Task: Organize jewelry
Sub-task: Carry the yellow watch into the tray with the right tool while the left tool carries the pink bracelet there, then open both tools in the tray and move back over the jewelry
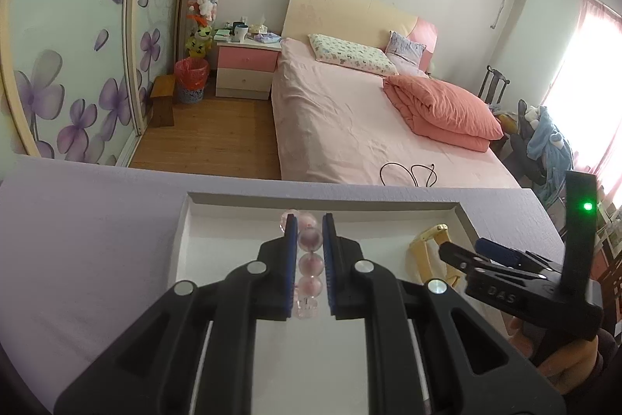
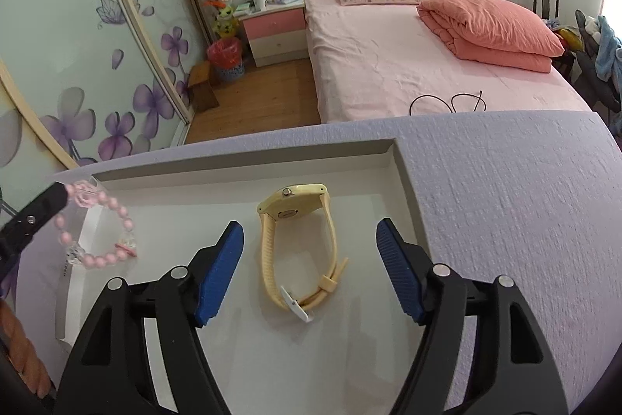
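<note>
Tabletop (image 2: pixel 505 201): lilac cloth cover, coarse pebbled weave, bearing a shallow rectangular white tray (image 2: pixel 248 162) with low straight walls, set toward its far edge

Left tongs (image 1: pixel 310 232): black plastic arms, ribbed blue pads, pressed together on a pink bead bracelet (image 1: pixel 310 261); round glossy beads with clear faceted spacers, the strand hanging over the tray's left wall, its lower part touching the tray floor near the left edge

Right tongs (image 2: pixel 310 247): same build, pads spread wide, nothing pinched; poised over the tray's middle

Wristwatch (image 2: pixel 297 247): pale yellow, smooth rubbery strap closed in a loop, round case standing on edge toward the tray's far wall, white buckle at the near end; lies on the tray floor between the spread pads, touching neither

A hand (image 1: pixel 567 360) grips the right tongs' handle
</note>
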{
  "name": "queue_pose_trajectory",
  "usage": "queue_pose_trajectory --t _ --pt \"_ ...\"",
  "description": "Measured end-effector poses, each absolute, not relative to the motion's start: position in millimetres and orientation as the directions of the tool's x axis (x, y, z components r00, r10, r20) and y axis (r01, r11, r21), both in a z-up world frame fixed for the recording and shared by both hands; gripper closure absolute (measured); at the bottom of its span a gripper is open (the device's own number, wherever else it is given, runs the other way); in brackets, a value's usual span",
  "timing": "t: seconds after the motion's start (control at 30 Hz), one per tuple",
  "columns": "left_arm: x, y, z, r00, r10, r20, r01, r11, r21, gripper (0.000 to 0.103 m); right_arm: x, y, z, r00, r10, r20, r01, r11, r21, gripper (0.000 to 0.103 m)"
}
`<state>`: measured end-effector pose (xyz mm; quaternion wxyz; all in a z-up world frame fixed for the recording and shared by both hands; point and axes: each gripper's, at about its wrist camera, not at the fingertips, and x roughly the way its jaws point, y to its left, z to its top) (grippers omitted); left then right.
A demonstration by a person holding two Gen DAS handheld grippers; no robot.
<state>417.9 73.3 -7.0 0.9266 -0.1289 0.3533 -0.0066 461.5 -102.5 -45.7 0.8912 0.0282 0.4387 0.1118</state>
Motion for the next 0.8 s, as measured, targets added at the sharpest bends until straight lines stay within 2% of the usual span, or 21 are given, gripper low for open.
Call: queue_pose_trajectory --t 0.13,0.2,0.27,0.37,0.5,0.63,0.7,0.8 --pt "421.1 69.4 -12.7 0.743 -0.142 -0.654 -0.072 0.955 -0.288 0.089 454.5 -111.3 -43.0 0.612 0.212 -0.762 -0.172 0.976 0.133 0.031" --pt "418.9 71.0 -11.3 0.747 -0.159 -0.646 -0.070 0.947 -0.314 0.075 451.6 -115.0 -42.7 0.617 0.207 -0.759 -0.172 0.977 0.127 0.031" --pt "411.0 72.8 -6.2 0.760 -0.154 -0.632 -0.069 0.947 -0.313 0.067 445.1 -118.7 -41.2 0.623 0.207 -0.754 -0.174 0.977 0.124 0.031" --pt "396.1 78.2 2.6 0.774 -0.128 -0.620 -0.076 0.954 -0.291 0.067 433.1 -125.4 -36.2 0.638 0.208 -0.741 -0.178 0.977 0.121 0.031" --pt "368.6 89.1 13.2 0.791 -0.090 -0.606 -0.100 0.957 -0.273 0.058 412.1 -134.6 -27.0 0.665 0.197 -0.720 -0.178 0.979 0.103 0.031" --pt "323.2 99.9 21.1 0.803 -0.047 -0.595 -0.127 0.961 -0.247 0.056 385.9 -144.2 -17.1 0.683 0.210 -0.699 -0.177 0.977 0.121 0.031" --pt "300.9 105.5 22.9 0.809 -0.030 -0.588 -0.138 0.961 -0.239 0.051 370.2 -149.0 -14.0 0.691 0.217 -0.689 -0.179 0.976 0.128 0.031" --pt "258.3 109.4 20.1 0.815 -0.005 -0.580 -0.152 0.963 -0.223 0.048 341.3 -154.4 -13.4 0.699 0.237 -0.675 -0.193 0.971 0.142 0.031"
